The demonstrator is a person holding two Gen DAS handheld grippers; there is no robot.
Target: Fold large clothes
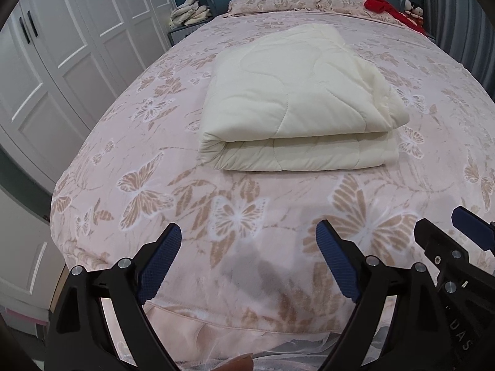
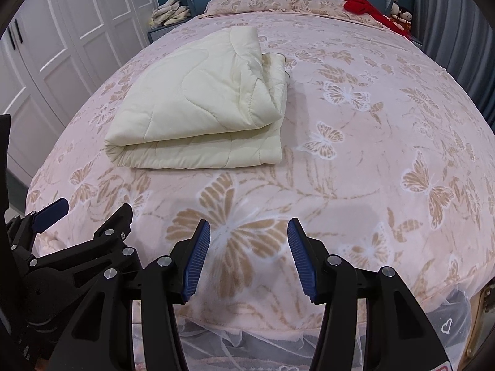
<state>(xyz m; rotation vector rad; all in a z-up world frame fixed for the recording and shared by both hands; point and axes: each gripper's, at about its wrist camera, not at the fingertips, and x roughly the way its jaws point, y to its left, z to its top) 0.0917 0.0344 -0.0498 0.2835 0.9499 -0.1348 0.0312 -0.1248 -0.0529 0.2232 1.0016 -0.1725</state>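
Note:
A cream quilted blanket (image 1: 297, 99) lies folded in a thick rectangle on the middle of the bed; it also shows in the right wrist view (image 2: 198, 102), left of centre. My left gripper (image 1: 249, 235) is open and empty, above the foot of the bed, well short of the blanket. My right gripper (image 2: 249, 232) is open and empty, also over the foot of the bed. The right gripper shows at the right edge of the left wrist view (image 1: 451, 238), and the left gripper at the left edge of the right wrist view (image 2: 89, 222).
The bed (image 1: 123, 142) has a pink bedspread with butterfly print. Pillows (image 1: 278, 1) and a red cloth (image 1: 383, 6) lie at the head. White wardrobe doors (image 1: 62, 46) stand on the left. A pile of pale cloths (image 1: 188, 12) sits on a nightstand.

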